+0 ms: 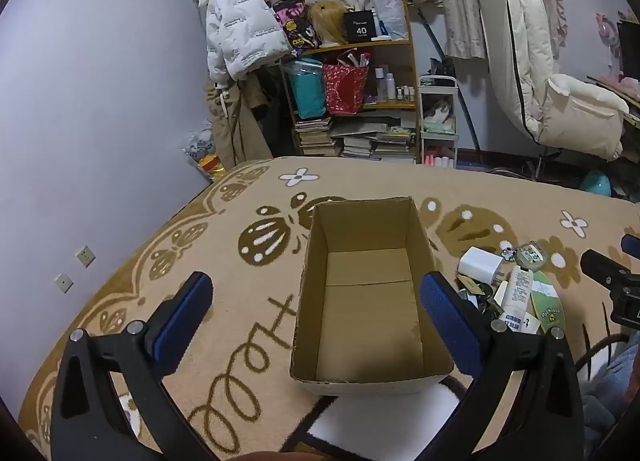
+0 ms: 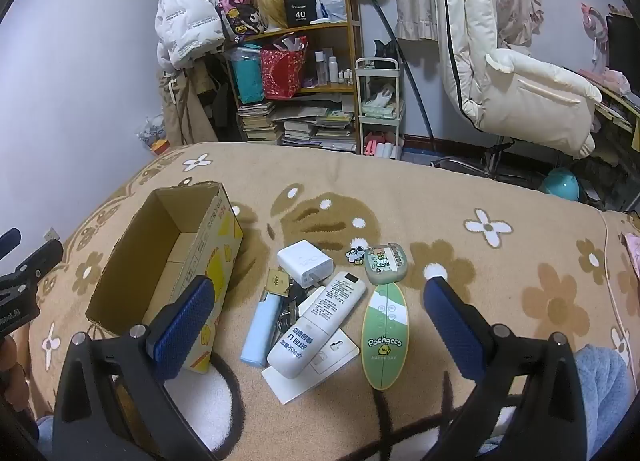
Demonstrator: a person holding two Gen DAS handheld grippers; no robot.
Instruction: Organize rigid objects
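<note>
We list, largest first: a tan flower-patterned blanket (image 2: 400, 197) over the bed, a bookshelf (image 2: 304, 61) behind; an open cardboard box (image 2: 176, 261), empty; right of it a white remote (image 2: 320, 321), long axis toward the shelf, beside a charger (image 2: 306, 263). Left gripper (image 1: 316, 313) and right gripper (image 2: 320, 325) both spread wide, holding nothing.

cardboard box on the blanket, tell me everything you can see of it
The cardboard box is a plain brown corrugated carton, open at the top and empty, its flaps cut away with rough edges. Its outer side bears yellow print. It stands upright on the patterned blanket, left of the pile of small items, untouched.
</note>
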